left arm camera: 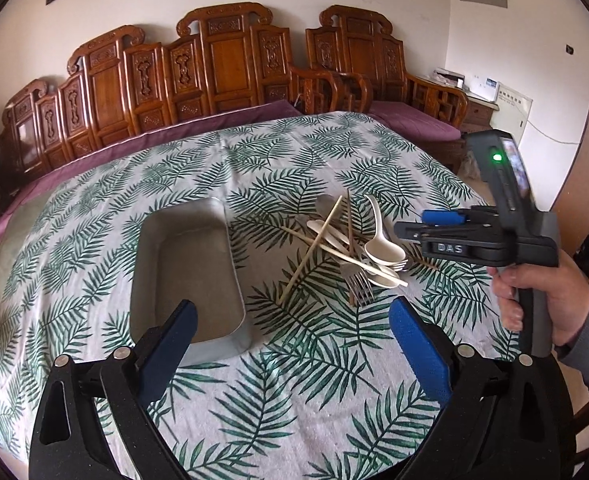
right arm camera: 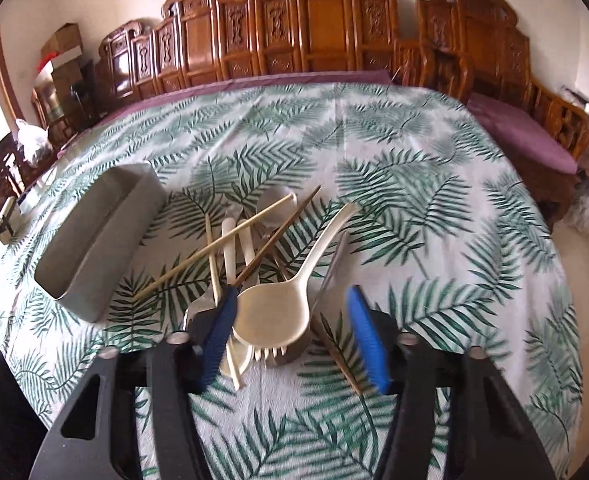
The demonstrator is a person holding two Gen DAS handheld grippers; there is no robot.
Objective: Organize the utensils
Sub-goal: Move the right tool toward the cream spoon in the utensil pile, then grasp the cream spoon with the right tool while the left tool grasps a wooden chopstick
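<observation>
Utensil pile [left arm camera: 350,248] lies tangled at frame centre, just right of the empty metal tray [left arm camera: 186,272], likely its destination. Right gripper [right arm camera: 290,344], jaws apart, straddles the white spoon [right arm camera: 270,312], pads not touching. Left gripper [left arm camera: 290,344] spread wide, empty, near the tray's lower edge.

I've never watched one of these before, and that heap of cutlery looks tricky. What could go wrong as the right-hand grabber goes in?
1. The right gripper straddles the white spoon, which lies on forks and crosses chopsticks. Closing may pinch a neighbour too, or lift one awkwardly.
2. The pile is interlocked, so pulling one piece could drag or scatter others across the tablecloth.
3. The metal tray sits close beside the pile, and a swinging handle might knock it.
</observation>
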